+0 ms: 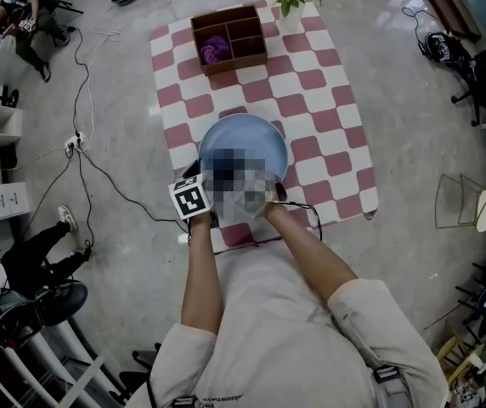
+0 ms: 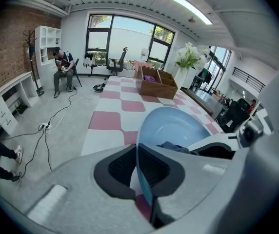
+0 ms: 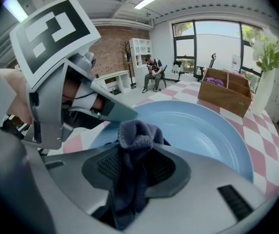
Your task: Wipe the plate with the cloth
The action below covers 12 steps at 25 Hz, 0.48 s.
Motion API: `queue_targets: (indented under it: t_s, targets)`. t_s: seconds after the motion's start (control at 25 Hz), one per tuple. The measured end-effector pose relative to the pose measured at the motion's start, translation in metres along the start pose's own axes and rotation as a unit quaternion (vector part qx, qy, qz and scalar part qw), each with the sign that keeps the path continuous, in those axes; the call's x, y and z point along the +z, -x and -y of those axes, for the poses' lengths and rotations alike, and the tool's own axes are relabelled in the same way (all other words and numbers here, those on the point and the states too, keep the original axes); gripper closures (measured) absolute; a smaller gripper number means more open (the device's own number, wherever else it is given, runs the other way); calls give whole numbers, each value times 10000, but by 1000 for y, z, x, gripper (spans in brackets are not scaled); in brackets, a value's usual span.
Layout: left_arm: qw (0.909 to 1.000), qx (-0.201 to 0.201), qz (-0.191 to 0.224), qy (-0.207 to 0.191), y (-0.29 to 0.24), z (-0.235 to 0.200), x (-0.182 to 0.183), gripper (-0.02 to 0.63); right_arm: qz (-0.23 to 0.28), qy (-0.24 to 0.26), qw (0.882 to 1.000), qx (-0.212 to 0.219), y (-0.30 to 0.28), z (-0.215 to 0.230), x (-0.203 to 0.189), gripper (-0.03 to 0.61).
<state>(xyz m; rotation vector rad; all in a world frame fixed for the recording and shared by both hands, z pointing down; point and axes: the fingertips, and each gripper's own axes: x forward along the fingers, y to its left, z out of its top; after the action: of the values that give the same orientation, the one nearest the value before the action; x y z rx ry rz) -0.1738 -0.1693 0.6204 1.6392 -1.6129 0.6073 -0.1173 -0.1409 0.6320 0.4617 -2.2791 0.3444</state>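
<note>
Our left claw [image 2: 137, 165] pinches the rim of the blue plate [image 2: 171, 126], mid-frame over the checked surface [image 1: 319, 100]. Our right claw [image 3: 132, 167] squeezes the dark cloth [image 3: 135, 133] by the plate's near edge. We think we are wiping; next we should rub the cloth across the plate.

Pale beige short-sleeved T-shirt [image 1: 294, 313] with small dark print at the chest. Grey moulded left tool [image 2: 135, 172] and right tool [image 3: 132, 167], black ribbed pads [image 3: 108, 167]; the left one carries a white cube [image 1: 190, 200] with black square markers.
</note>
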Motion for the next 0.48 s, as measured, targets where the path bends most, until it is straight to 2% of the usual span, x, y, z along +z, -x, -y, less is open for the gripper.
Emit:
queue_targets:
  t_s: [0.2, 0.48]
  targets:
    - [9999, 39, -64, 103, -3, -3, -9, 592, 24, -151, 9999, -25, -11, 6, 6, 436]
    - [9990, -34, -137, 421, -9, -2, -25, 592, -119, -467, 9982, -367, -14, 30, 2, 436]
